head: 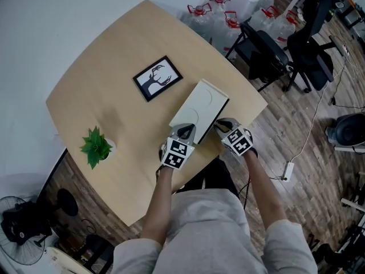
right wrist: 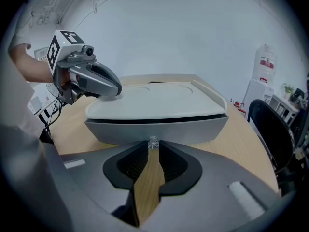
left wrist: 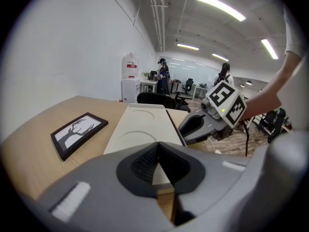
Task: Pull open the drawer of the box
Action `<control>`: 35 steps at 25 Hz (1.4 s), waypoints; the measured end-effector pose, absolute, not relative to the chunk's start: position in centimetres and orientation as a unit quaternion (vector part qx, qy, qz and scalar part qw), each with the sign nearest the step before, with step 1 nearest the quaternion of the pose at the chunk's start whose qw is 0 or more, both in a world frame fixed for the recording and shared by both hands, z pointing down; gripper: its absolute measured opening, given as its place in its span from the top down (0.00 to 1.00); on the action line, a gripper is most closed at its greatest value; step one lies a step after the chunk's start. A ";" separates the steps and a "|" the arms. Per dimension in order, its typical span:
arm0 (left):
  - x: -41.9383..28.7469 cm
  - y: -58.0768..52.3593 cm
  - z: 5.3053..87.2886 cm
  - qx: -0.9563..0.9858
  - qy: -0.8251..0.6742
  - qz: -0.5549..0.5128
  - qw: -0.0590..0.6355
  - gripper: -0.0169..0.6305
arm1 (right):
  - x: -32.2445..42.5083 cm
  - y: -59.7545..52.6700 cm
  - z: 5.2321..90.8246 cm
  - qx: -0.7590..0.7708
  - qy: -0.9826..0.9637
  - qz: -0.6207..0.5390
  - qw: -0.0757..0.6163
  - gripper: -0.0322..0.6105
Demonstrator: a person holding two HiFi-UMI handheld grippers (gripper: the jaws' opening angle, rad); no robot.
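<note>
The white box point(head: 199, 108) lay on the wooden table point(head: 102, 96), near its edge beside the person. Its long axis ran diagonally from near-left to far-right. The grey drawer point(right wrist: 159, 126) faced the right gripper point(head: 221, 124), whose jaws were closed on the small clear knob point(right wrist: 153, 142). The left gripper point(head: 187, 132), jaws together and empty, rested with its tip on the near end of the lid.
</note>
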State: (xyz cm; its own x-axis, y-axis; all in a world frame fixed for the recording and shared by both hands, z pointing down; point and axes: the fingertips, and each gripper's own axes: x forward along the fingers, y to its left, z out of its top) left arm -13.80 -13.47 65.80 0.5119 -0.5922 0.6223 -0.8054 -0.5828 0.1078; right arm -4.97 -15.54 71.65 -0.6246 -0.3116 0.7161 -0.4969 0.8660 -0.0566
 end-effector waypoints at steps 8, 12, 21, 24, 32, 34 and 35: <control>-13.9 -13.4 66.0 0.846 -0.412 0.280 0.191 0.89 | -4.6 -15.2 71.5 0.229 -0.891 0.130 0.369 0.84; -13.8 -13.3 66.0 0.844 -0.415 0.282 0.190 0.89 | -4.4 -14.9 71.5 0.229 -0.892 0.131 0.366 0.84; -13.8 -13.4 66.0 0.842 -0.421 0.281 0.186 0.89 | -3.4 -14.6 71.5 0.227 -0.891 0.127 0.372 0.84; -13.7 -13.5 65.8 0.841 -0.424 0.280 0.184 0.89 | -3.0 -14.3 71.7 0.223 -0.891 0.126 0.376 0.84; -13.9 -13.5 66.0 0.842 -0.421 0.280 0.185 0.89 | -2.1 -13.7 72.1 0.222 -0.888 0.126 0.382 0.84; -13.8 -13.5 66.0 0.843 -0.420 0.281 0.184 0.89 | -1.7 -13.4 72.3 0.222 -0.887 0.127 0.384 0.84; -13.8 -13.5 66.0 0.843 -0.420 0.281 0.184 0.89 | -1.5 -13.3 72.4 0.222 -0.887 0.128 0.385 0.84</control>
State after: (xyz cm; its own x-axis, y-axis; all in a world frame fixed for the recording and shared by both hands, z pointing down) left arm -13.81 -13.45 66.03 0.4887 -0.6049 0.6287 -0.8117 -0.5794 0.0736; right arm -1.49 -13.30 72.44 -0.6051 -0.2949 0.7395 -0.4913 0.8692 -0.0554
